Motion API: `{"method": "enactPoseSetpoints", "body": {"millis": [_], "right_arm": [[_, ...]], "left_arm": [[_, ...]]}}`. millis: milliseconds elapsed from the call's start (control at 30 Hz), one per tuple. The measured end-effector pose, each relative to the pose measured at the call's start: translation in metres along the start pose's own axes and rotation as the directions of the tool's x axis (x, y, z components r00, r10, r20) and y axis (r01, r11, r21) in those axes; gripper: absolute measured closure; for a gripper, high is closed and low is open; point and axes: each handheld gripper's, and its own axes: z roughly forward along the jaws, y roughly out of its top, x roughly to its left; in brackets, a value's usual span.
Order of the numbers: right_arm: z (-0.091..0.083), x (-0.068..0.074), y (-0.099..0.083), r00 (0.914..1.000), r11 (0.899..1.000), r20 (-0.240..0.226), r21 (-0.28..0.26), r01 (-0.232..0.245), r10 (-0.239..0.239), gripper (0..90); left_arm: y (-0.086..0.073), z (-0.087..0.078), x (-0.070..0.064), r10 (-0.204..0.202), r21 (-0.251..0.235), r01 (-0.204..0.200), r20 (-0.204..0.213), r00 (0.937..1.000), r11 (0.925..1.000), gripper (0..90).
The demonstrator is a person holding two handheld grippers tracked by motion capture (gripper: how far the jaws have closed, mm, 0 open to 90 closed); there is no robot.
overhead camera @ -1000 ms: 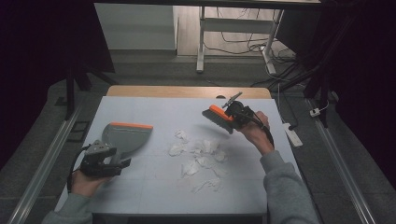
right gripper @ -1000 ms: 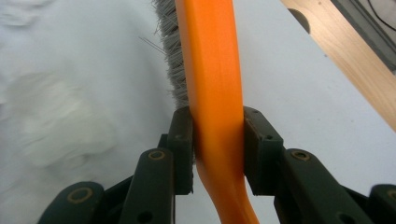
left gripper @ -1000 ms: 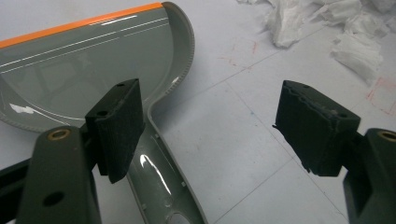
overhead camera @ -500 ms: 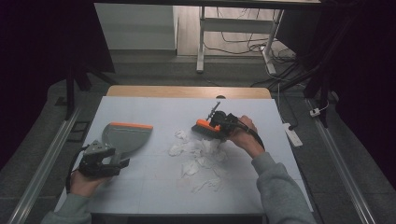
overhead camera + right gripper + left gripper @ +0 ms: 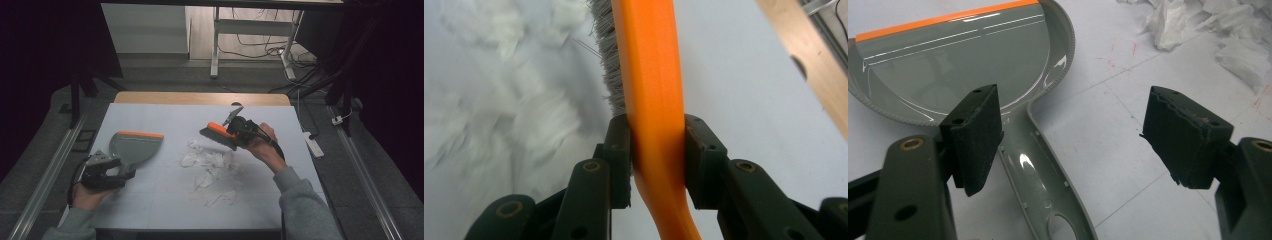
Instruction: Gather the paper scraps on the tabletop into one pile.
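High view: the brush (image 5: 218, 134) is clamped in the right gripper (image 5: 239, 131) just beyond the paper scraps (image 5: 210, 162), bristles down for sweeping. The left gripper (image 5: 112, 172) is held wide open over the dustpan (image 5: 134, 146) handle, ready for grasping.

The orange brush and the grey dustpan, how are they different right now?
The orange brush with grey bristles is clamped in the right gripper, tilted over the white paper scraps. The grey plastic dustpan with the orange lip lies flat on the table; the left gripper is open around its handle. Both share orange and grey.
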Motion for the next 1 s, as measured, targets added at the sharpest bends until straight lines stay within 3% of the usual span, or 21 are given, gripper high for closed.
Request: {"method": "enactPoseSetpoints", "body": {"millis": [167,333,500,567,667,800,1000], "right_arm": [[0.022,-0.004,0.028,0.9995,0.999,0.009,0.018,0.031,-0.031,67.4],[0.049,0.000,0.050,0.9969,0.995,0.009,0.059,0.078,-0.079,67.3],[0.069,0.010,0.063,0.9911,0.987,0.040,0.106,0.122,-0.127,67.4],[0.071,0.013,0.067,0.9916,0.986,0.032,0.111,0.121,-0.126,67.4],[0.071,0.021,0.070,0.9817,0.974,0.026,0.136,0.183,-0.188,67.4],[0.065,0.031,0.069,0.9768,0.967,0.001,0.140,0.212,-0.214,67.5],[0.052,0.051,0.057,0.9575,0.949,-0.035,0.126,0.288,-0.286,67.5]], "left_arm": [[0.000,-0.001,-0.001,0.006,-0.002,-0.006,-0.001,1.0000,1.0000,24.9],[-0.001,0.001,-0.001,0.005,0.003,-0.005,0.005,1.0000,1.0000,24.9],[-0.001,0.002,-0.001,0.011,0.005,-0.011,0.008,0.9999,0.9999,24.9],[-0.001,0.002,0.000,0.009,0.004,-0.009,0.009,0.9999,1.0000,24.9],[-0.001,0.001,0.001,0.003,-0.004,-0.003,0.007,1.0000,1.0000,24.9],[-0.001,0.001,0.000,0.008,-0.009,-0.008,0.005,1.0000,0.9999,24.9],[-0.001,-0.003,0.000,0.010,-0.033,-0.010,-0.003,0.9999,0.9994,25.2]]}}
